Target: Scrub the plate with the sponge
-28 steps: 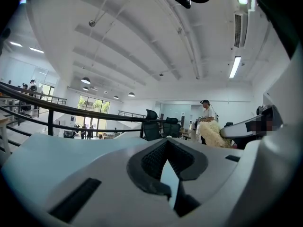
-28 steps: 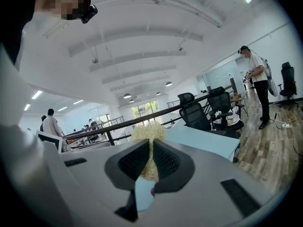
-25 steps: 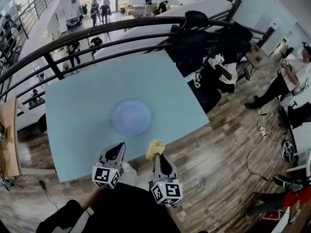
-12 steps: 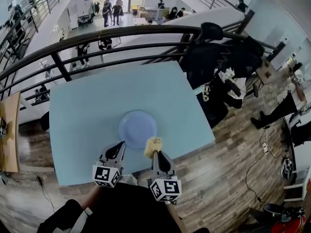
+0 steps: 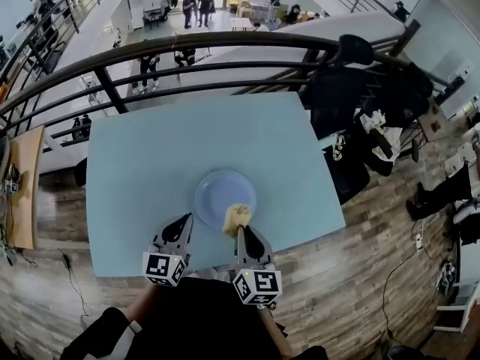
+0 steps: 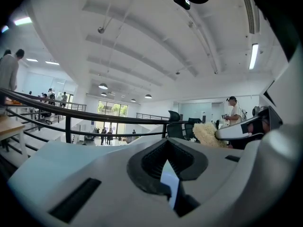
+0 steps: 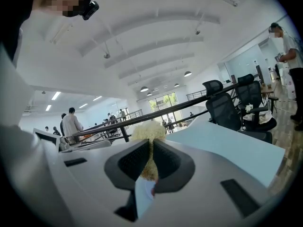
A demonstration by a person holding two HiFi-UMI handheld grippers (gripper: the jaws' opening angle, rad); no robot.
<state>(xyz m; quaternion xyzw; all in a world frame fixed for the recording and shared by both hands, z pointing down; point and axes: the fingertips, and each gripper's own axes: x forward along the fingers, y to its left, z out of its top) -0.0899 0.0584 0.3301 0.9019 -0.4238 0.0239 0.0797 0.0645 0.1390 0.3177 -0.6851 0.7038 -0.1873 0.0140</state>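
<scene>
A pale blue round plate (image 5: 220, 192) lies on the light blue table (image 5: 135, 171), near its front edge. My right gripper (image 5: 241, 229) is shut on a yellowish sponge (image 5: 238, 217), which hangs over the plate's near right rim; whether it touches the plate I cannot tell. In the right gripper view the sponge (image 7: 148, 132) sticks out from between the closed jaws. My left gripper (image 5: 180, 226) hovers left of the plate over the table's front edge, jaws together, empty. The left gripper view shows the sponge (image 6: 207, 134) off to its right.
A dark metal railing (image 5: 150, 51) runs behind the table. Black office chairs (image 5: 360, 73) with clothes stand at the right. Wooden floor (image 5: 360, 276) surrounds the table's front and right. A wooden bench (image 5: 22, 186) is at the left.
The sponge in my right gripper has gone from short of the plate to over its near right rim. The table and plate sit lower and nearer in the head view.
</scene>
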